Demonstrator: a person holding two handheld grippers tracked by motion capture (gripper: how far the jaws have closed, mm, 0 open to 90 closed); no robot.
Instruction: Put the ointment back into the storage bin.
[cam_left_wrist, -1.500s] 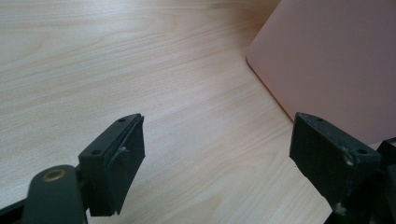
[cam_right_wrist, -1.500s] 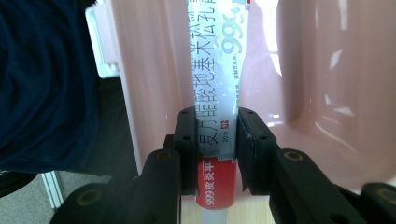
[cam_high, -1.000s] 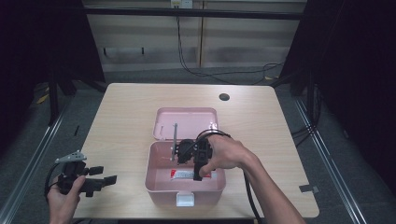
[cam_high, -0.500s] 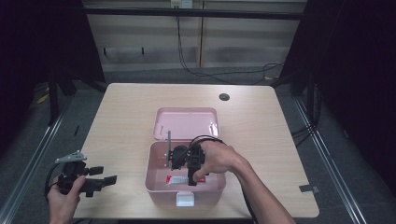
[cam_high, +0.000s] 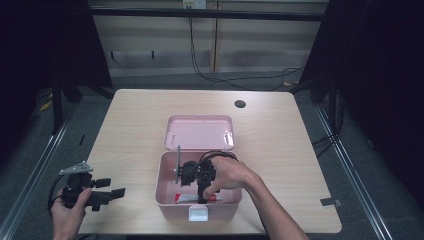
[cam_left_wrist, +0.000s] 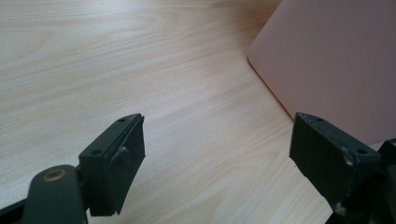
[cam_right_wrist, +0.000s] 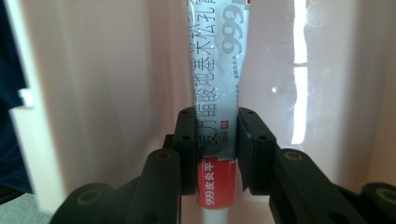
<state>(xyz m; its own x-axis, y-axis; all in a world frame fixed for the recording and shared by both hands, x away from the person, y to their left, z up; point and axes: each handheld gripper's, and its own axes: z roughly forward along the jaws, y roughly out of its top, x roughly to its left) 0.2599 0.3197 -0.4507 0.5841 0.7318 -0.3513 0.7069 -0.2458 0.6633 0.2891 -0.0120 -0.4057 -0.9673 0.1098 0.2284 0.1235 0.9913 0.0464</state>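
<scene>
Right gripper (cam_high: 201, 192) down inside the open pink box (cam_high: 165, 192), clamped on a silver and red tube (cam_right_wrist: 218, 116) of ointment, pads pressing its printed sides near the red end. Tube low in the box, along the front wall. Lid (cam_high: 200, 132) folded back flat behind. Left gripper (cam_high: 107, 189) low over the table (cam_high: 280, 135) left of the box, jaws wide apart, nothing between.
</scene>
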